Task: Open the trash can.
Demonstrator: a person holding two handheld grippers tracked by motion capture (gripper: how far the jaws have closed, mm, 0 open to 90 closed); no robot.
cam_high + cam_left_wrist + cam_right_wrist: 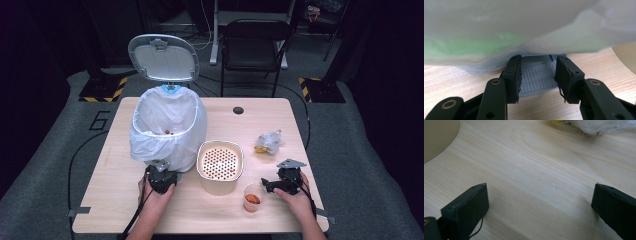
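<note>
The left gripper [537,75] is clenched on the grey pedal [537,76] of the bag-lined bin [167,125], lid [163,57] up, scraps inside. The right gripper [270,186], jaws spread empty, rests beside a cup [252,197] holding orange pieces, near the perforated strainer bowl [220,165]

Recording lab: black curtains, hazard-taped stand bases [104,89], floor cables, numbered table [280,120] spot.

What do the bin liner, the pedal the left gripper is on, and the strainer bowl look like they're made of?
Bin liner: thin, translucent white plastic film, wrinkled and draped. Pedal: grey ribbed moulded plastic, matte, probably. Strainer bowl: cream, smooth, likely plastic, with a perforated insert. Left gripper is clamped on the pedal.
</note>
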